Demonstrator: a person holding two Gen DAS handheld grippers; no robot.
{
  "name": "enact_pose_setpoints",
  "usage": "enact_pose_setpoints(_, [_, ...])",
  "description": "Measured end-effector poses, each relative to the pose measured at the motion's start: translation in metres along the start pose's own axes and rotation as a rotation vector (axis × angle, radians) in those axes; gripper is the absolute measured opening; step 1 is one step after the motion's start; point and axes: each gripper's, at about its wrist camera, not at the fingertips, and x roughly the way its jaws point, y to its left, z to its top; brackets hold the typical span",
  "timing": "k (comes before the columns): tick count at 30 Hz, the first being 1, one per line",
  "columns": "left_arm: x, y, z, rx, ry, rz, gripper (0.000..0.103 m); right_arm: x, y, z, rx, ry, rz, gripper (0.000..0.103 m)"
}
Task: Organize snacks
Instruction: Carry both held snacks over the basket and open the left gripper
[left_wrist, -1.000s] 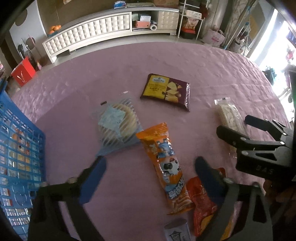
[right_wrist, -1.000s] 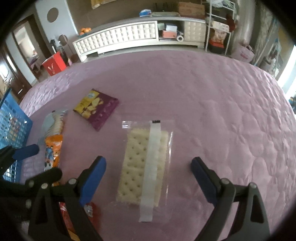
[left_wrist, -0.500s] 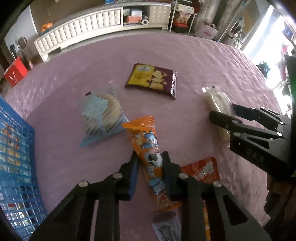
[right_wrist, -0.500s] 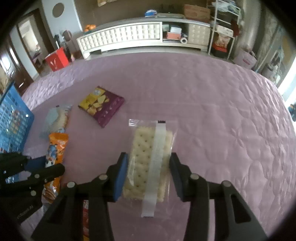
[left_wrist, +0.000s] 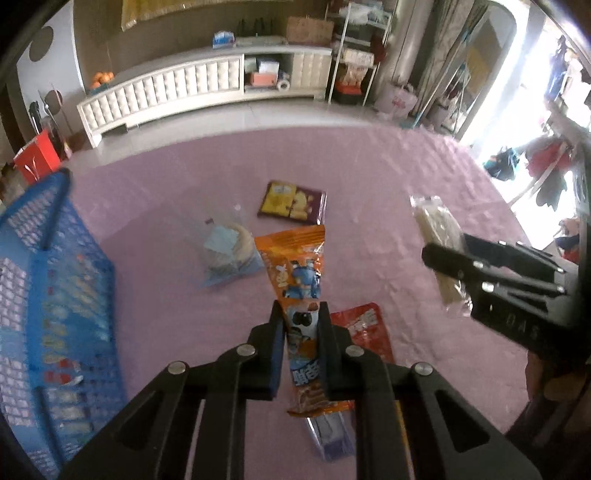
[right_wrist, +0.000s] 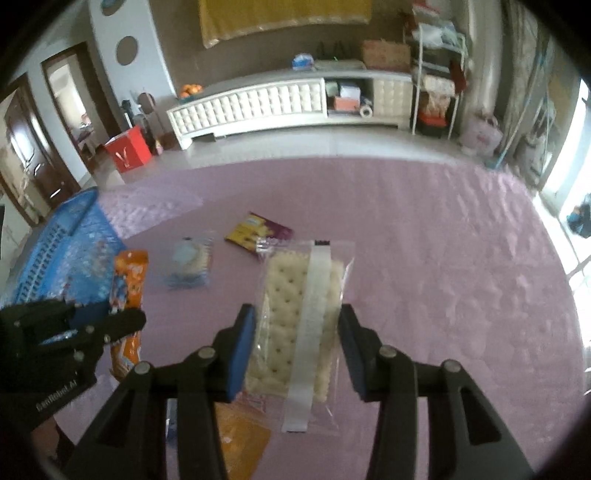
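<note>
Left gripper clamped on glossy orange pouch; right gripper on clear cracker pack.

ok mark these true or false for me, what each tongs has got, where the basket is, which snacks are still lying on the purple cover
1. The left tongs are shut on the long orange snack packet. True.
2. The right tongs grip a dark purple chip bag. False: they grip the clear packet of pale crackers; the dark purple chip bag lies on the quilted purple cover.
3. The blue plastic mesh basket sits at the left of the left wrist view. True.
4. The round biscuit in a clear wrapper is inside the basket. False: it lies on the cover.
5. A red foil packet lies on the cover. True.
</note>
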Motion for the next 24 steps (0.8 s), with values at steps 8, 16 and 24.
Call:
enact_pose_setpoints(8, [-0.084, 0.01, -0.008, 0.015, -0.121, 0.032, 0.014, -0.048, 0.056, 0.02, -0.087, -0.066, 0.005, 0.05])
enact_pose_setpoints(16, [-0.154, 0.056, -0.017, -0.002, -0.19, 0.059, 0.014, -0.075, 0.117, 0.032, -0.123, -0.121, 0.09, 0.05])
enact_pose_setpoints(24, [-0.188, 0.118, -0.031, -0.045, -0.216, 0.104, 0.014, -0.059, 0.173, 0.028, -0.176, -0.096, 0.16, 0.05])
